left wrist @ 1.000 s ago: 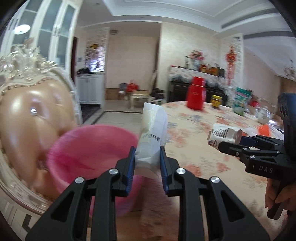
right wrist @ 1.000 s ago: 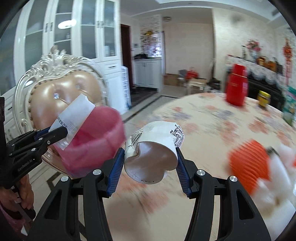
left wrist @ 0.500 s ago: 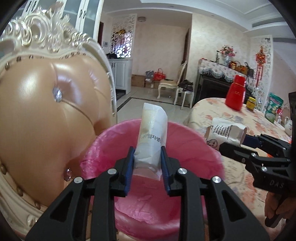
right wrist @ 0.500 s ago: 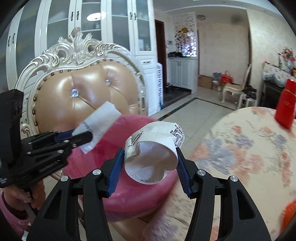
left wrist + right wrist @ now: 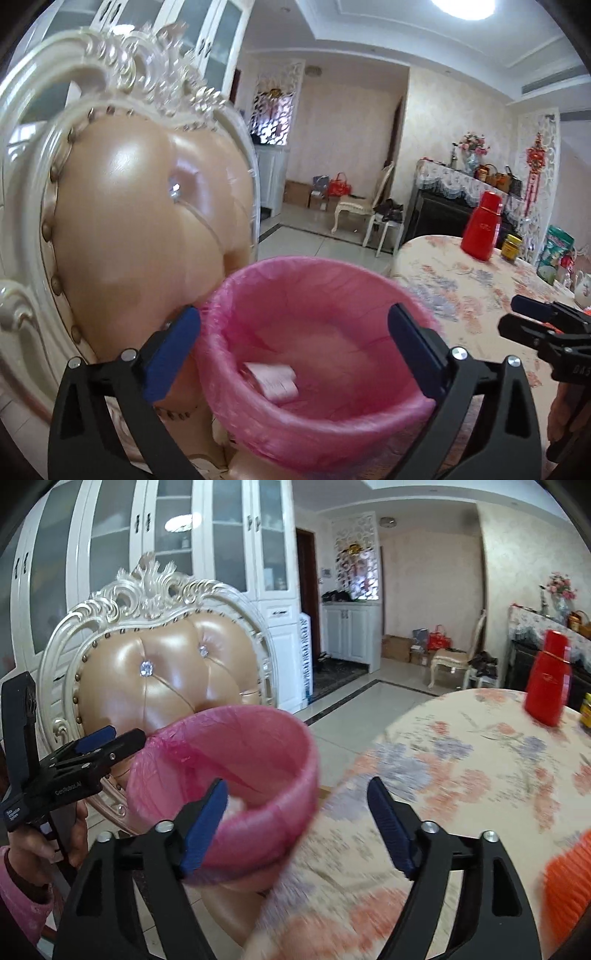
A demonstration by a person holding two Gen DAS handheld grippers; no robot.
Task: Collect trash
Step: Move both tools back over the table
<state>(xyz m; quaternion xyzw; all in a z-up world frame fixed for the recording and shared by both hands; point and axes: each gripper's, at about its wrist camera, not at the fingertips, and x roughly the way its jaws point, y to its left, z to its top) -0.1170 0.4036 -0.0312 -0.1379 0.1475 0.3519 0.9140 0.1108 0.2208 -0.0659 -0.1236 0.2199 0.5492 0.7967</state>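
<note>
Pink plastic lines the trash bin, which sits on the seat of an ornate chair with a cream carved frame and tan padded back, just left of the round table with its flowered cloth. In the left wrist view the left gripper hangs over the near rim of the bin with its jaws spread wide, having just been opening; nothing sits between the blue pads, and the bin's mouth fills the gap behind them. A pale paper packet lies on the liner at the bottom of the bin, seen through the pink film. The right gripper is at the bin's right near side, above the edge where bin and table meet; its jaws have also just been opening and stand wide with nothing in them. A whitish shape shows inside the bin behind its left pad, too blurred to name. Each gripper appears in the other's view, the left one gripped by a hand with a pink sleeve. Far across the table stands a red flask, with a small yellow-lidded jar beside it. An orange ridged object lies blurred at the near right of the table
</note>
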